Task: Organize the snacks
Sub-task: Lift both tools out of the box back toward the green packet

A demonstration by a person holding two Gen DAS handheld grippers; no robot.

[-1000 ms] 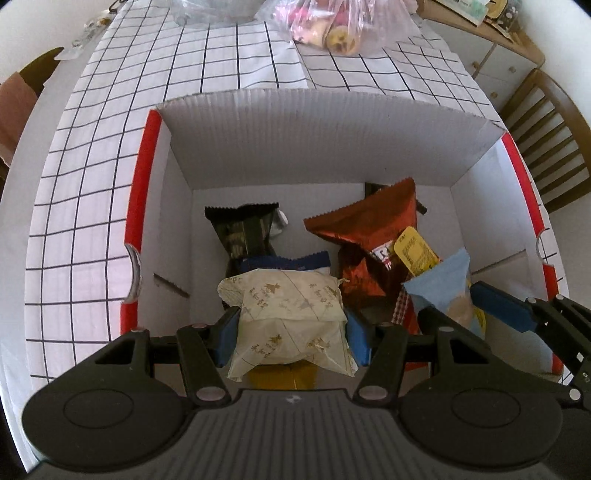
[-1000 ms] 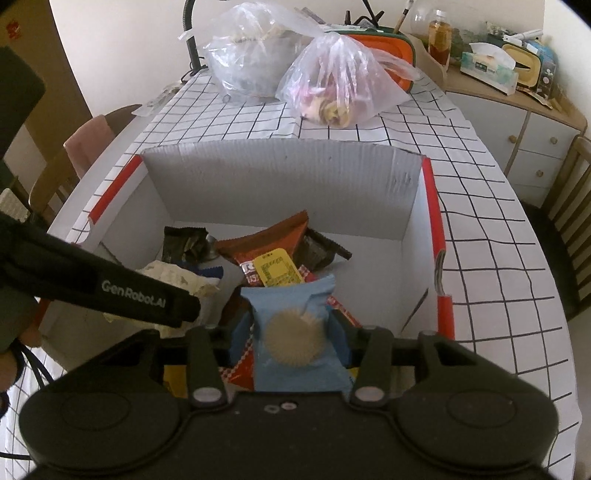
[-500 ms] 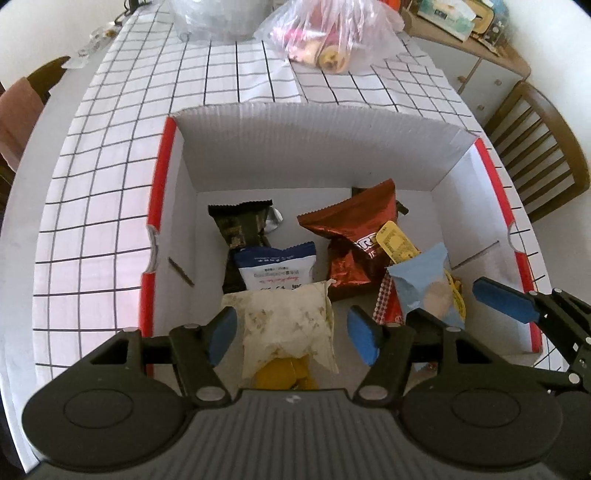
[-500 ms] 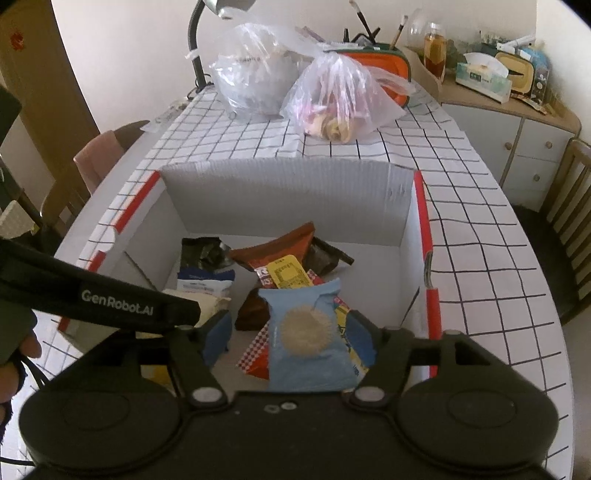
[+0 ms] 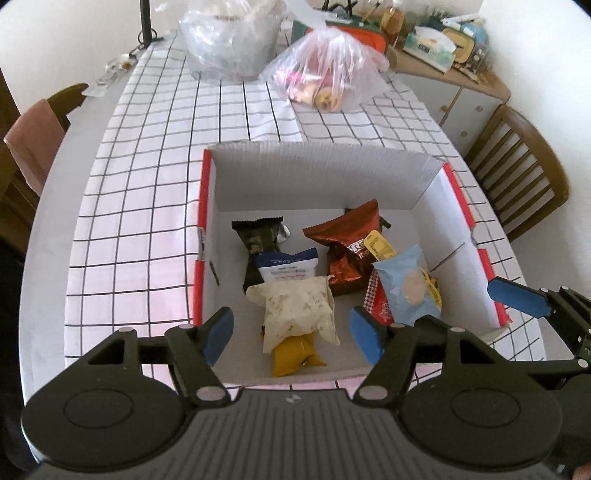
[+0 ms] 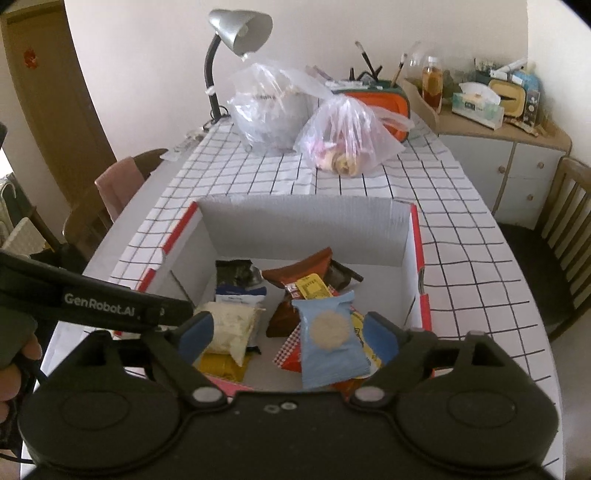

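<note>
A white cardboard box with red edges (image 5: 325, 173) (image 6: 306, 218) sits on the checked tablecloth and holds several snack packs. A cream pack (image 5: 295, 310) (image 6: 229, 326) lies on a yellow pack (image 5: 293, 352). A light blue cookie pack (image 5: 408, 290) (image 6: 328, 339) lies at the right on red packs. A brown pack (image 5: 351, 243) and a dark pack (image 5: 258, 240) lie further back. My left gripper (image 5: 291, 334) is open and empty above the box's near edge. My right gripper (image 6: 286, 338) is open and empty, above the blue pack.
Two clear plastic bags (image 6: 347, 140) (image 6: 269, 114) stand at the table's far end beside a desk lamp (image 6: 236, 33) and an orange container (image 6: 373, 99). Wooden chairs (image 5: 528, 177) (image 6: 110, 192) flank the table. A sideboard (image 6: 506, 136) with clutter is at the right.
Both grippers opened, dropped the cream pack and the blue cookie pack into the box, and pulled back and up from it.
</note>
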